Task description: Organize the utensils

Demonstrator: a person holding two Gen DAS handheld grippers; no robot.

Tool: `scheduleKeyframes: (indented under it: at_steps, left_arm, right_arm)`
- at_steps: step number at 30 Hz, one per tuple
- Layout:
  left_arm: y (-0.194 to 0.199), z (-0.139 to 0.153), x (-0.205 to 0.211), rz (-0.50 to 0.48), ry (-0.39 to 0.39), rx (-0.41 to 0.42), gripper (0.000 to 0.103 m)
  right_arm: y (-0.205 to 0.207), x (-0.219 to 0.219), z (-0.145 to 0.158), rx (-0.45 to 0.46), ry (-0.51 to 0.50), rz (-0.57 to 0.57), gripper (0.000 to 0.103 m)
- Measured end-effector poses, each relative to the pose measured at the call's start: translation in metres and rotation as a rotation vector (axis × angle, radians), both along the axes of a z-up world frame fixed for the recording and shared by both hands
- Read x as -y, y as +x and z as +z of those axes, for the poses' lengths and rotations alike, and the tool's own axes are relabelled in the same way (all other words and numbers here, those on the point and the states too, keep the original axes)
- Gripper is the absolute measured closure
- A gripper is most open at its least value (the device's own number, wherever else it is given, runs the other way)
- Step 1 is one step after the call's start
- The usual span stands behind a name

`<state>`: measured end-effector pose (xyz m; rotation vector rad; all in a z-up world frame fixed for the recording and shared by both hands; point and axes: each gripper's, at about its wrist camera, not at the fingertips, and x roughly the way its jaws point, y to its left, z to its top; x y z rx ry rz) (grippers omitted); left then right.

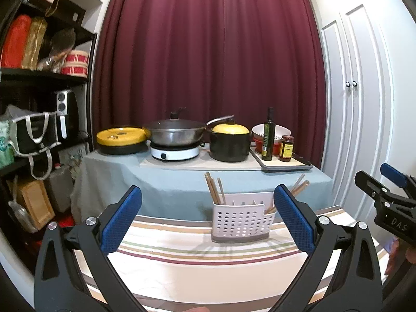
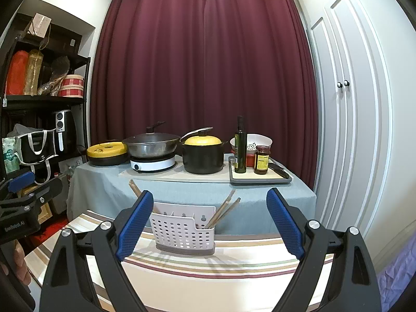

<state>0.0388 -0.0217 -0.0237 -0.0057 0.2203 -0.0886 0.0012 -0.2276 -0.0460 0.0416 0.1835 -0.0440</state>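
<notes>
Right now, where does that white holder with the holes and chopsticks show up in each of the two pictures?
Left wrist view: the white holder sits lower centre, right of the middle, on the striped cloth, partly behind the left gripper's right finger.
Right wrist view: the white holder sits lower centre, left of the middle, beside the right gripper's left finger.
Shared landmark: the black pot with the yellow lid behind it.

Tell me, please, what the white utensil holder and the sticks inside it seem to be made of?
The utensil holder looks like white moulded plastic with a matte finish: thin walls with even rows of round holes and a grey base. The chopsticks look like light wood or bamboo, given the plain tan colour without shine; which one I cannot tell.
</notes>
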Motion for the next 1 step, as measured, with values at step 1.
scheduleKeyframes:
  at_steps: [1]
  left_arm:
    - [0.0020, -0.0010, -0.0015, 0.004, -0.008, -0.007, 0.004]
  right_arm:
    - [0.0025, 0.0002, -0.0002, -0.002, 0.000, 0.000, 0.017]
